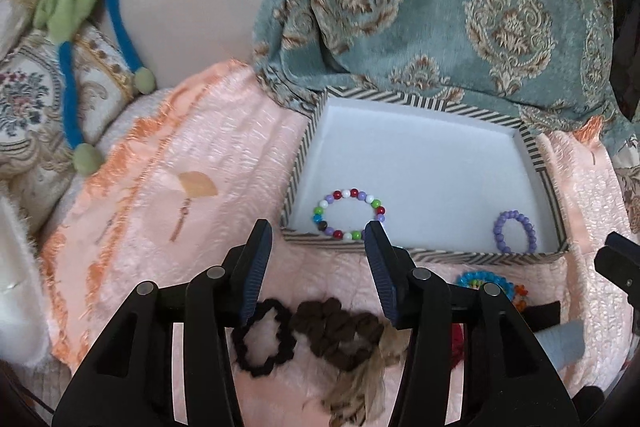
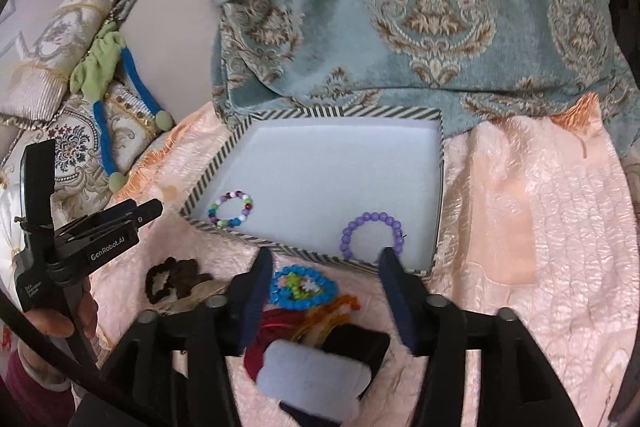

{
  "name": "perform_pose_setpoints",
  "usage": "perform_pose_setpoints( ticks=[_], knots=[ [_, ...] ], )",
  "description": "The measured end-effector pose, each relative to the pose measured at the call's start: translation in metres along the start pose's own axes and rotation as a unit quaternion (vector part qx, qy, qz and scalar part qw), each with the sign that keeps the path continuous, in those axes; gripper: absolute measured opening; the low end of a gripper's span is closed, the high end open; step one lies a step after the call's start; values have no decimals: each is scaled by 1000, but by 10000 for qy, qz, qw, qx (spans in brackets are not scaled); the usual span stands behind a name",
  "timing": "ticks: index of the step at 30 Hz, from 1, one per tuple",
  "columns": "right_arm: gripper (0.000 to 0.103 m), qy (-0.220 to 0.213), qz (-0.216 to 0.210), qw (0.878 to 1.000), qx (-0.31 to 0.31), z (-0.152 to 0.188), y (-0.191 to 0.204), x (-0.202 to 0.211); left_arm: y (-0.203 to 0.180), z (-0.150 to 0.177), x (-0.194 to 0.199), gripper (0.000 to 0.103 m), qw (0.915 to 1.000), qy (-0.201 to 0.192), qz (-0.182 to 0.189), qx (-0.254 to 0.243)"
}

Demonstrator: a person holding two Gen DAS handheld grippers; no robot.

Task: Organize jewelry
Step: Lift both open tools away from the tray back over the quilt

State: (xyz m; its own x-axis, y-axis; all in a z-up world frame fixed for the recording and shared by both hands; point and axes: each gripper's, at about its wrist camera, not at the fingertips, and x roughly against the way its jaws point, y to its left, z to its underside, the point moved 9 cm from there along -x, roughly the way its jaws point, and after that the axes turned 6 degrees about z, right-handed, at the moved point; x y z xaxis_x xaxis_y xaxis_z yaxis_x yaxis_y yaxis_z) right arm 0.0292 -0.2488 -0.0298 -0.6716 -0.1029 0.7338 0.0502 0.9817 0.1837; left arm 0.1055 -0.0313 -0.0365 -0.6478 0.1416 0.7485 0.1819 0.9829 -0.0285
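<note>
Jaws of both the left gripper (image 1: 318, 233) and right gripper (image 2: 326, 259) stand spread and empty, just short of the box (image 2: 441, 163) near rim. Inside the box lie a multicoloured bracelet (image 2: 231, 209) and a purple bracelet (image 2: 371, 235). Outside that rim, the blue bracelet (image 2: 301, 286) lies between and slightly below the right jaws, making the right gripper the nearer one for the next pick, in my judgement.
</note>
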Motion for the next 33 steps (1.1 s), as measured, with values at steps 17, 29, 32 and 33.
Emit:
perform_pose_setpoints(
  ticks=[17,29,32,33],
  knots=[
    [64,-430,-112,9986,287,22,33,69,-8,35,87,48,9980,-593,-217,-11],
    [67,-495,-131,9982,306,35,29,91,-1,45,118,59,9975,-506,385,321],
    [67,-433,-144,9985,308,41,23,89,-1,49,117,63,9973,-419,525,295],
    [67,-384,-131,9988,290,44,20,86,-2,53,114,63,9971,-339,614,294]
  ],
)
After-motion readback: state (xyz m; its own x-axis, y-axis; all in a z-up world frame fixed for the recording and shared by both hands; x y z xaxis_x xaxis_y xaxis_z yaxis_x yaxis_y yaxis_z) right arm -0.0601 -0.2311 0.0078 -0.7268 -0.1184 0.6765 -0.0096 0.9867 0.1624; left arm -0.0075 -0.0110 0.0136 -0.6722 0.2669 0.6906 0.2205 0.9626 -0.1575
